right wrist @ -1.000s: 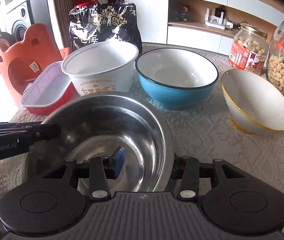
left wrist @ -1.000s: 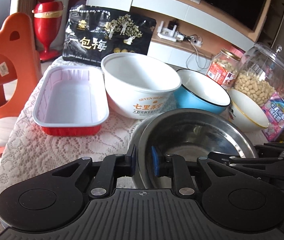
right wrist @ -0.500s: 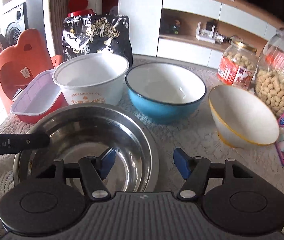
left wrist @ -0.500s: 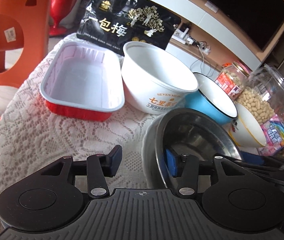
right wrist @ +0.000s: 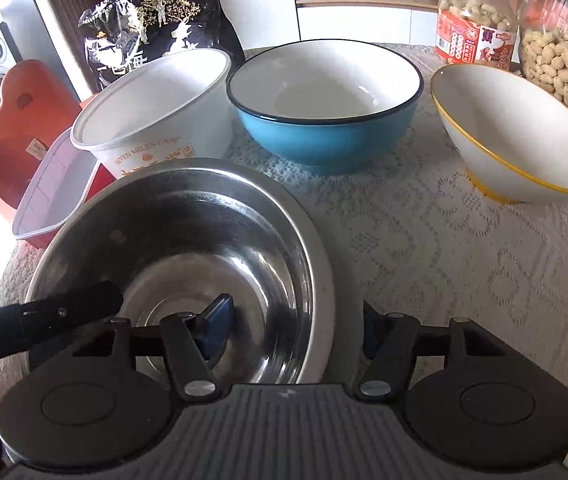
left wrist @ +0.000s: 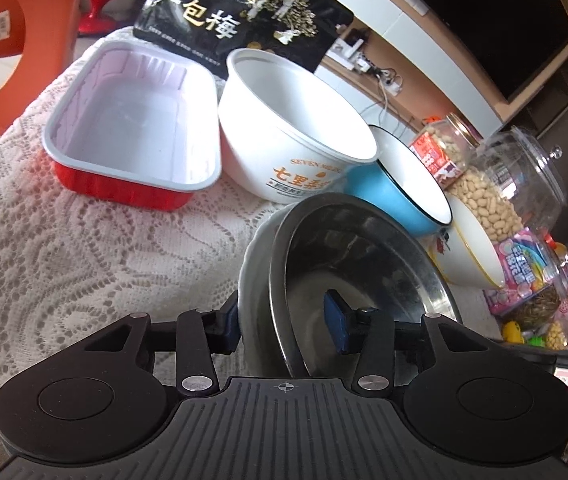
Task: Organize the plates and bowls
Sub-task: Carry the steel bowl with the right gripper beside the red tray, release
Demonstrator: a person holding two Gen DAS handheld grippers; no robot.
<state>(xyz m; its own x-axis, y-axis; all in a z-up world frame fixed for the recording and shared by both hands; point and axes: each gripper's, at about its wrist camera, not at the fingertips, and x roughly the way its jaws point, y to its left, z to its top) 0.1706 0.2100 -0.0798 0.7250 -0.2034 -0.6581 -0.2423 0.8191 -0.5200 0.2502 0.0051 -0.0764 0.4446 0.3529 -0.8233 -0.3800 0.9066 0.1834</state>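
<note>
Steel bowl (right wrist: 180,264) sits near the front of a table under a white lace cloth (right wrist: 423,264). Only the left wrist view shows a white rim (left wrist: 254,280) hugging the steel bowl's outside. Left gripper (left wrist: 284,320) straddles that side wall, jaws apart and closing, pads not clearly pressing. Right gripper (right wrist: 295,328) straddles the opposite rim, jaws apart and closing, also not pressing. Beyond the steel bowl stand a white paper bowl (right wrist: 156,116), a blue bowl (right wrist: 323,120) and a yellow-rimmed bowl (right wrist: 519,136); a red tray (left wrist: 132,140) lies to the left. Peanut jars (right wrist: 475,24) and a black bag (right wrist: 152,28) stand behind.
</note>
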